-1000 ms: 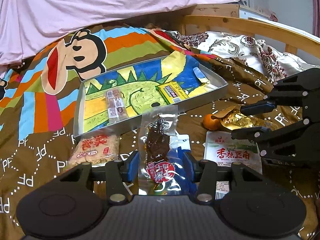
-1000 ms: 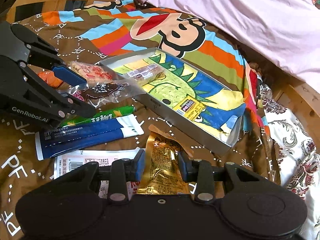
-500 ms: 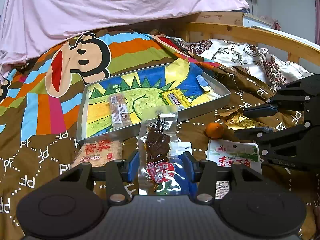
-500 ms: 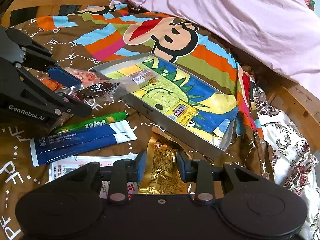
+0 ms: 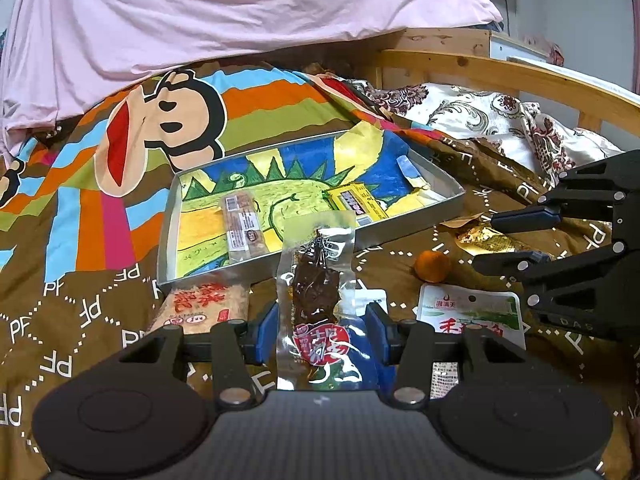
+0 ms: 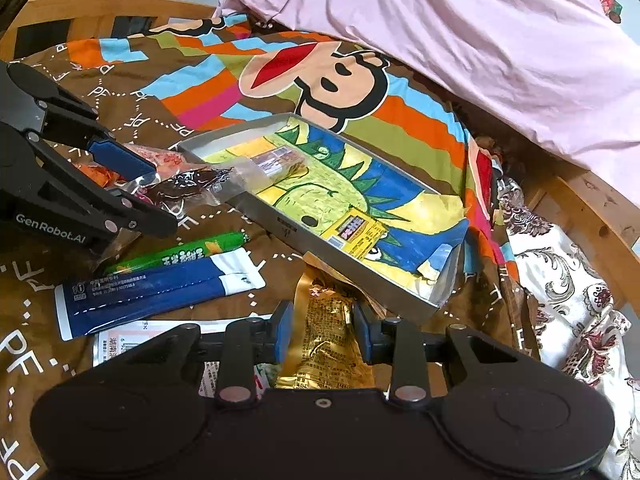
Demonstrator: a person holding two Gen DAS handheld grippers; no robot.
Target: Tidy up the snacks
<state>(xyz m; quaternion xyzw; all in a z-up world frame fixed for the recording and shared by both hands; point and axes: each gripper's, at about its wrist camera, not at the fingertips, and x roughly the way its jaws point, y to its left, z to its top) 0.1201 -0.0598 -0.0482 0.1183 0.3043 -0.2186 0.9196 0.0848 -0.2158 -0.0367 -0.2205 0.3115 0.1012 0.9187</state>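
Note:
My left gripper [image 5: 323,322] is shut on a clear packet of dark dried meat [image 5: 316,280], which sticks up in front of the silver tray [image 5: 450,202]. In the right wrist view that packet's [image 6: 188,186] tip reaches the tray's near corner. My right gripper [image 6: 323,326] is shut on a gold foil packet [image 6: 328,340], just short of the tray's long wall [image 6: 304,240]. A brown bar [image 5: 242,226] and a yellow packet [image 5: 356,204] lie in the tray on a dinosaur drawing.
On the bedspread lie an orange [image 5: 432,266], a white packet with red characters [image 5: 468,314], a rice cracker packet [image 5: 204,308], a green stick packet [image 6: 188,252] and a blue packet [image 6: 148,292]. A pink quilt [image 5: 240,12] and the wooden bed frame [image 5: 500,72] bound the far side.
The gold packet's end has come off the orange, which now shows whole. Both grippers keep their hold and stay about where they were.

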